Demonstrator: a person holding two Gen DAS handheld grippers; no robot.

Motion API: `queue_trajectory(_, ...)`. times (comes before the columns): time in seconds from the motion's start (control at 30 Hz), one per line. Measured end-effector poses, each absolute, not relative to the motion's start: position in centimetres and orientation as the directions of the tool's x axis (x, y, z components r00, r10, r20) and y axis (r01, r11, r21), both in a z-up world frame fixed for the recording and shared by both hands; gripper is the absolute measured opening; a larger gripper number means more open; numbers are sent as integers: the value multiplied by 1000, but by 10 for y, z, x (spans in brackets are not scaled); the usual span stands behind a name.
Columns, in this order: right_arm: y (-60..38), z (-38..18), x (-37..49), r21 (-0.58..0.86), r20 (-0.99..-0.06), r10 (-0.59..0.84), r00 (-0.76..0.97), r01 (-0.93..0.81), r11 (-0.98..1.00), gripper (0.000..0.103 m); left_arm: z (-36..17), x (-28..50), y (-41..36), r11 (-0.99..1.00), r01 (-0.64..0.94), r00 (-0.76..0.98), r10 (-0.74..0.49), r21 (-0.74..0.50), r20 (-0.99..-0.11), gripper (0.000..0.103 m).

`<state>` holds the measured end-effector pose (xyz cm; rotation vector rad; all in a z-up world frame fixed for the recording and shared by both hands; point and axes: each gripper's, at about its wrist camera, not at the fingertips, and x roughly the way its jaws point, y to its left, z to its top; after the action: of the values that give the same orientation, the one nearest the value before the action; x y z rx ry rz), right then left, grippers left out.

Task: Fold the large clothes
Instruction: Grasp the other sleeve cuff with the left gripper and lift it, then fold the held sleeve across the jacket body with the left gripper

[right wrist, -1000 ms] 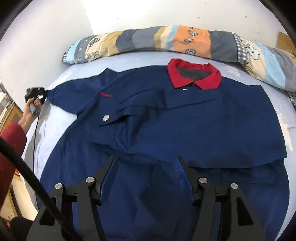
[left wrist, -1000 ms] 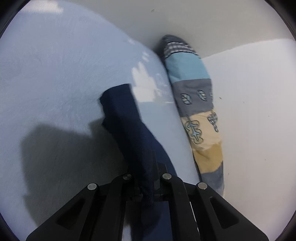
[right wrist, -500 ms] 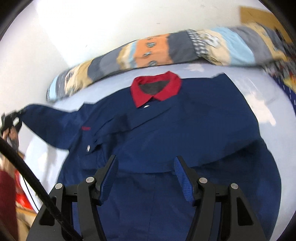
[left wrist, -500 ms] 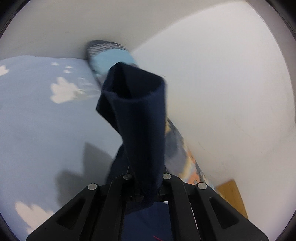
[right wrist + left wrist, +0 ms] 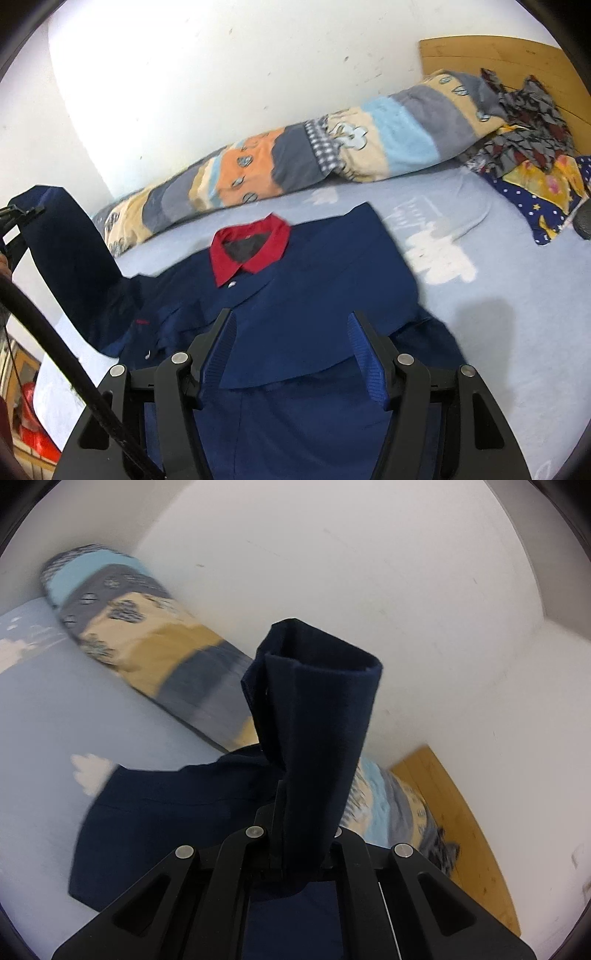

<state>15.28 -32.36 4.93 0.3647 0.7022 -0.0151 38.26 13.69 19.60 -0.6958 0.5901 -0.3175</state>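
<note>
A navy shirt [image 5: 317, 291] with a red collar [image 5: 251, 247] lies front up on the pale blue bed sheet [image 5: 517, 306]. My left gripper [image 5: 295, 849] is shut on the shirt's sleeve [image 5: 317, 731], whose cuff stands up in front of the lens. In the right wrist view that sleeve [image 5: 70, 251] hangs raised at the far left, with the left gripper [image 5: 18, 216] at its end. My right gripper [image 5: 291, 350] hovers open over the shirt's lower front, with nothing between its blue pads.
A long patchwork bolster [image 5: 332, 147] lies along the white wall [image 5: 221, 74]. Crumpled patterned clothes [image 5: 528, 140] are piled at the bed's right end by a wooden headboard [image 5: 480, 55]. A black cable [image 5: 55, 339] crosses the lower left.
My left gripper has lifted the sleeve off the sheet and swung it up and inward toward the shirt's body. The right gripper's view has rolled and shifted right; its jaws stayed open.
</note>
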Motion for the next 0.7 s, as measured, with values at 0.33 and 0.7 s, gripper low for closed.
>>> queue_trajectory(0.33, -358, 68, 138, 398, -577, 95, 811, 177, 900, 67, 149, 377, -40, 781, 181, 668, -544, -598, -509, 3)
queue_trajectory(0.7, -368, 73, 131, 410, -562, 75, 824, 198, 891, 67, -21, 349, -182, 884, 186, 469, -464, -429, -751, 3)
